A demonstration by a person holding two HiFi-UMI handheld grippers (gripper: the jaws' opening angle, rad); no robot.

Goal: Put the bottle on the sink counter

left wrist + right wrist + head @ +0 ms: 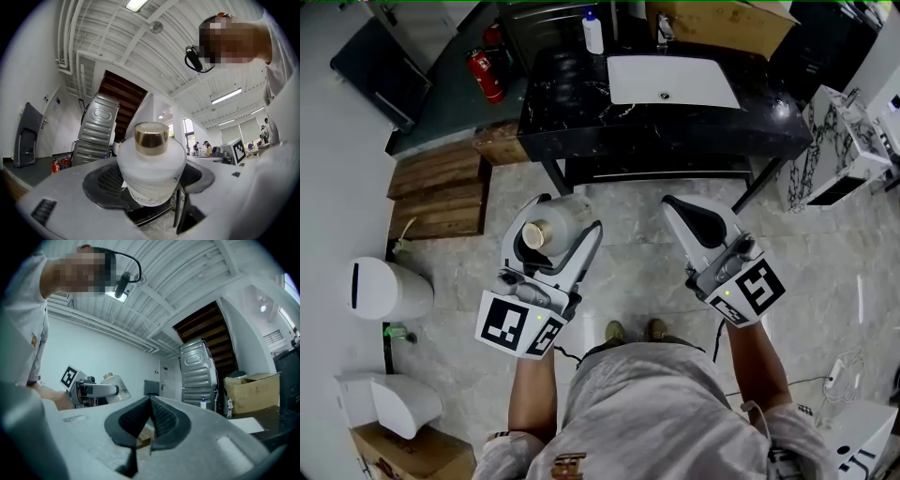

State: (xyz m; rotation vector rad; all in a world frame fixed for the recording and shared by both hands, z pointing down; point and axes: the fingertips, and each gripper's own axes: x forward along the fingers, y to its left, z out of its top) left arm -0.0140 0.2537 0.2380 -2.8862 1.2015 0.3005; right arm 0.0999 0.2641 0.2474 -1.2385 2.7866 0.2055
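Observation:
A frosted white bottle [555, 223] with a gold cap stands upright between the jaws of my left gripper [565, 217], which is shut on its wide body and holds it above the floor. In the left gripper view the bottle [150, 171] fills the gap between the dark pads [105, 183]. My right gripper [675, 208] is shut with nothing in it, its pads [161, 420] touching. From the right gripper view the bottle [114, 383] shows to the left. The black marble sink counter [572, 108] with its white basin [672, 82] lies ahead of both grippers.
A white pump bottle [593, 33] and a cardboard box [722, 23] sit at the counter's back. A red fire extinguisher [487, 75] and wooden steps [441, 192] are at the left, a white bin [389, 289] is nearer. A marble-patterned unit [839, 150] stands at the right.

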